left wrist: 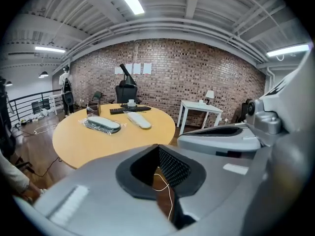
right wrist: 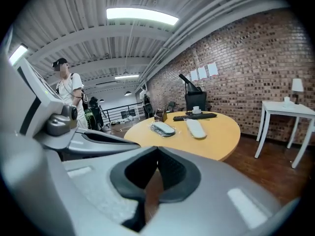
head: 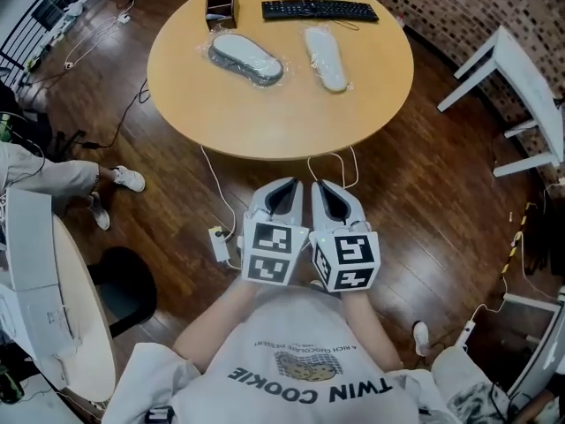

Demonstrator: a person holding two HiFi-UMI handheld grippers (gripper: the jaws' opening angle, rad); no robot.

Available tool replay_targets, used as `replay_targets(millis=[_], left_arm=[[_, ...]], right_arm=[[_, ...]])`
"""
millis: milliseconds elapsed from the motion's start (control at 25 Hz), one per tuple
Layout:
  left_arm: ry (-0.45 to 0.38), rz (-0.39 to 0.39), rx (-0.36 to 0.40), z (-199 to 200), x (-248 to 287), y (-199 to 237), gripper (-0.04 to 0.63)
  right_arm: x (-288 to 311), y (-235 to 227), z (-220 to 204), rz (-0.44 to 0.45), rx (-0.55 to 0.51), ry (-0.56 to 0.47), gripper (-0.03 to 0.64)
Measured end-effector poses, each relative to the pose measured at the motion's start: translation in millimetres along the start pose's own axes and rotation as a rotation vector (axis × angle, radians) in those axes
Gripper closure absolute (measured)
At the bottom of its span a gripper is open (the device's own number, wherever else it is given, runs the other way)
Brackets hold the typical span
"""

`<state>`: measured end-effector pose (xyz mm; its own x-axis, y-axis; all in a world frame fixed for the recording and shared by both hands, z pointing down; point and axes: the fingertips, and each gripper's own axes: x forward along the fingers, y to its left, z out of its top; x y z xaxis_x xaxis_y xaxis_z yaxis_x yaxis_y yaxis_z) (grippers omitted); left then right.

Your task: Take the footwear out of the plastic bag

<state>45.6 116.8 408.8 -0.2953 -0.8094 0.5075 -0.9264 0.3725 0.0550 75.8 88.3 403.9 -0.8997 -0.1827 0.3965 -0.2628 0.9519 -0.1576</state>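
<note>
looking down on a round table [head: 265, 122], smooth pale wood with a soft sheen. spotting the footwear on its far half, two long flat oval pieces lying apart: grey footwear [head: 247, 57] sealed in a crinkly clear plastic bag [head: 217, 53], and white footwear [head: 325, 57], slimmer, in its own clear wrap. both bagged, neither touched. behind them, a black keyboard [head: 320, 10] and a small dark wooden box [head: 222, 5].

down at the near side, short of the table edge and above dark glossy floorboards: left gripper [head: 284, 186] and right gripper [head: 328, 188], smooth grey shells, held side by side and almost touching, noses aimed at the table and dipped a little. black-and-white marker cubes facing up over the hands. jaws on both pressed together at the tips, nothing pinched between them, only floor visible through the padded gap.
</note>
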Motion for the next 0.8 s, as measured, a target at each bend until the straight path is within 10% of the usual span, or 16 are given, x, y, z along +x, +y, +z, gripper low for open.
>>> replay_targets(millis=[800], left_arm=[[-0.004,-0.139,0.04,54.0,84.5,76.9,0.589]], right_arm=[[106.2,-24.7,48.2,-0.134,0.05,-0.007,0.615]])
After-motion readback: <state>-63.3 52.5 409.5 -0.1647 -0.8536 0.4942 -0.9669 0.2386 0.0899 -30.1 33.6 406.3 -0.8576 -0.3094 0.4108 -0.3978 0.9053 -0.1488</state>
